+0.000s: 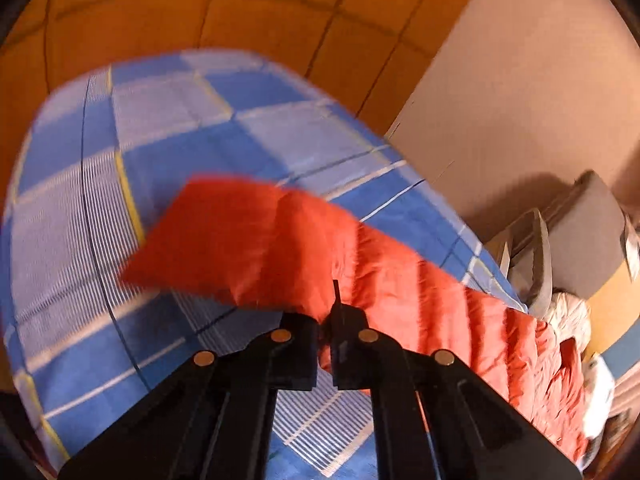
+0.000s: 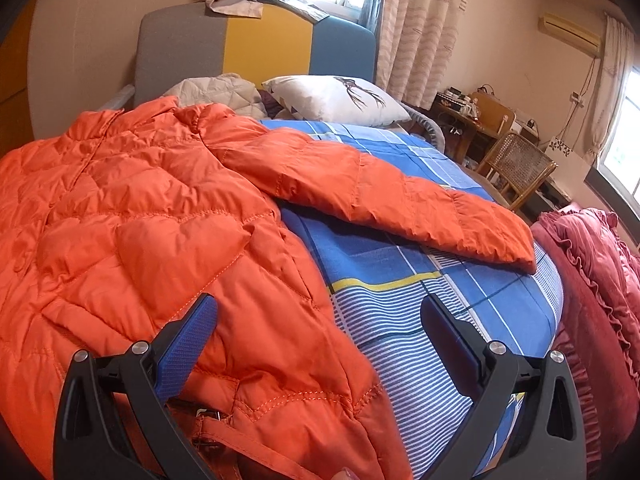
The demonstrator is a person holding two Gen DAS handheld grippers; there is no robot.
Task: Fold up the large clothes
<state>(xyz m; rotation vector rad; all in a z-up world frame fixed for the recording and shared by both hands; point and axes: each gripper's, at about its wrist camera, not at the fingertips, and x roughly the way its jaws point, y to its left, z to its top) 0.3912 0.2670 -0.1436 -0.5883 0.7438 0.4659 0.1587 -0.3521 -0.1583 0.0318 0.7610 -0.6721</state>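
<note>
Left wrist, blurred: left gripper (image 1: 326,320) apparently pinches quilted orange jacket (image 1: 248,240) sleeve; right gripper (image 2: 320,320) jaws wide, empty.

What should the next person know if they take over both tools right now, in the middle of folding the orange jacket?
Left tool: shut on the jacket sleeve, holding it lifted above the blue checked bedsheet; that view is blurred.
Right tool: open, holding nothing, over the hem of the orange jacket.
Jacket body lies spread on the bed; its other sleeve lies stretched out flat on the sheet.
Done: one sleeve picked up.
Left: probably lay that sleeve across the body, fold in the other sleeve, then fold the body.
</note>
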